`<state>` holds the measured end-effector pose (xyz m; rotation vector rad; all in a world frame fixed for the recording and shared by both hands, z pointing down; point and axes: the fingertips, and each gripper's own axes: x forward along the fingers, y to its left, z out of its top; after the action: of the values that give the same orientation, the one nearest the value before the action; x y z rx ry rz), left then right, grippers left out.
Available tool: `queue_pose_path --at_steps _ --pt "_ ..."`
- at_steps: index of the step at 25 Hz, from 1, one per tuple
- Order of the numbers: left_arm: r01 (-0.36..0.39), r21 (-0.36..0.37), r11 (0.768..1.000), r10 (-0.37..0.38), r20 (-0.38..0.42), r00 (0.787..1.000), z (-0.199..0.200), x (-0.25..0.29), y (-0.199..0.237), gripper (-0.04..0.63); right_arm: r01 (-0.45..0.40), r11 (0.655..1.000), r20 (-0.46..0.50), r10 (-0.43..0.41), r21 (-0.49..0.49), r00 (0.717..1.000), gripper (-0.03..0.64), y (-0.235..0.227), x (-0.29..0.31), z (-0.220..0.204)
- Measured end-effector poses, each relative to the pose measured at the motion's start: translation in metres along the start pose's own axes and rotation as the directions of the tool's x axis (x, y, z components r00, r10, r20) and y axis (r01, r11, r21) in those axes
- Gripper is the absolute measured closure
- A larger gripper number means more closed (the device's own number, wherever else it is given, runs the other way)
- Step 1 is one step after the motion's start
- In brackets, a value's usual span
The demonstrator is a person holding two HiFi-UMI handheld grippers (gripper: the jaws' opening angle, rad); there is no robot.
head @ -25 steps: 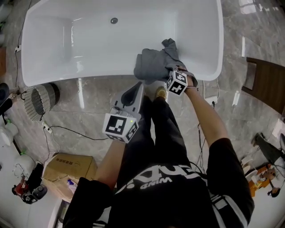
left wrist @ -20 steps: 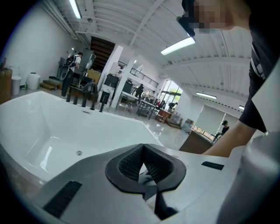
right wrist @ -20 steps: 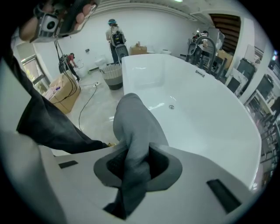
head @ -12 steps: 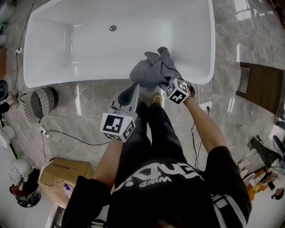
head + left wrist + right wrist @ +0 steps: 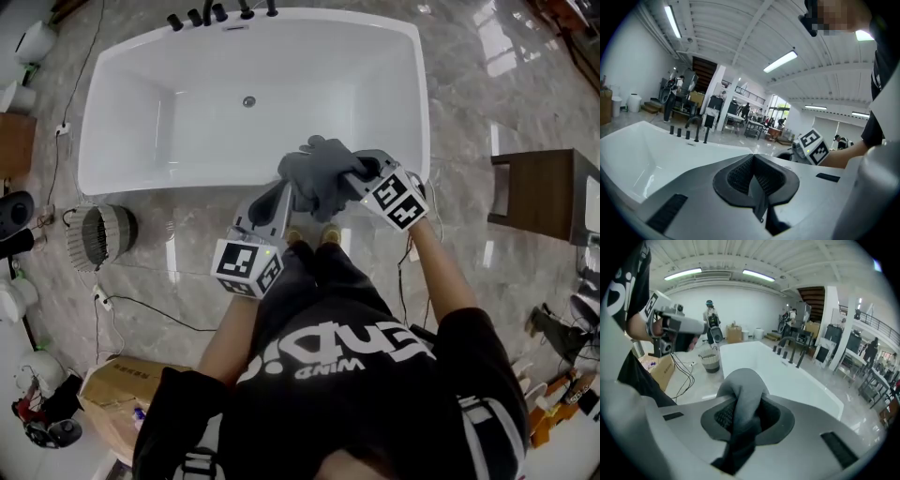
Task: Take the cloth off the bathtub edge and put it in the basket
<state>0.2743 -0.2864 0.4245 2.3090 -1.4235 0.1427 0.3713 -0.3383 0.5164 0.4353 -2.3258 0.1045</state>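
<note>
The grey cloth (image 5: 319, 172) is bunched up over the near rim of the white bathtub (image 5: 187, 183). My right gripper (image 5: 354, 178) is shut on it. In the right gripper view the cloth (image 5: 740, 383) fills the gap between the jaws and bulges past the tips of the right gripper (image 5: 745, 411). My left gripper (image 5: 279, 195) hovers just left of the cloth, and in its own view the jaws of the left gripper (image 5: 752, 161) meet with nothing between them. The round slatted basket (image 5: 105, 234) stands on the floor left of the tub, also visible as the basket (image 5: 711, 363) in the right gripper view.
Black taps (image 5: 220, 14) line the tub's far end. A cardboard box (image 5: 112, 398) and a cable (image 5: 159, 300) lie on the floor at the lower left. A dark wooden stand (image 5: 539, 192) sits to the right of the tub. The person's feet stand against the tub.
The right gripper has shut on the cloth and gathered it up from flat on the rim into a bunch. The head view has pulled back, showing the whole tub.
</note>
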Motion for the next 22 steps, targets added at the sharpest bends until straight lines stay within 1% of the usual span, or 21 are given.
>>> queue_pose_path --at_steps 3,5,7,9,11,13,15,19,22 --pt "-0.010 0.014 1.000 0.010 0.026 1.000 0.020 -0.017 -0.011 0.583 0.050 0.998 0.082 -0.047 -0.033 0.995 0.551 -0.007 -0.047 0.052" --pt "-0.022 0.020 1.000 0.021 0.048 0.999 0.032 -0.028 -0.014 0.583 0.079 0.996 0.144 -0.073 -0.039 0.987 0.551 -0.012 -0.075 0.088" --pt "-0.031 0.025 0.999 0.030 0.071 0.997 0.044 -0.038 -0.019 0.583 0.110 0.993 0.211 -0.099 -0.043 0.973 0.551 -0.019 -0.105 0.121" --pt "-0.038 0.029 0.999 0.035 0.096 0.995 0.054 -0.045 -0.024 0.583 0.147 0.987 0.278 -0.126 -0.057 0.952 0.551 -0.026 -0.135 0.151" --pt "-0.051 0.033 0.998 0.047 0.116 0.992 0.060 -0.051 -0.025 0.583 0.167 0.983 0.339 -0.133 -0.073 0.931 0.552 -0.030 -0.159 0.177" --pt "-0.072 0.033 0.997 0.067 0.133 0.989 0.063 -0.058 -0.026 0.583 0.167 0.982 0.383 -0.122 -0.086 0.916 0.551 -0.028 -0.174 0.196" --pt "-0.098 0.030 0.995 0.092 0.148 0.985 0.063 -0.063 -0.028 0.583 0.160 0.981 0.408 -0.104 -0.106 0.907 0.551 -0.023 -0.181 0.204" --pt "-0.150 0.024 0.988 0.144 0.168 0.975 0.064 -0.073 -0.036 0.583 0.135 0.980 0.424 -0.060 -0.149 0.904 0.552 -0.014 -0.186 0.212" --pt "-0.206 0.010 0.979 0.201 0.186 0.962 0.064 -0.092 -0.043 0.583 0.090 0.977 0.432 0.002 -0.193 0.902 0.551 0.003 -0.187 0.223"
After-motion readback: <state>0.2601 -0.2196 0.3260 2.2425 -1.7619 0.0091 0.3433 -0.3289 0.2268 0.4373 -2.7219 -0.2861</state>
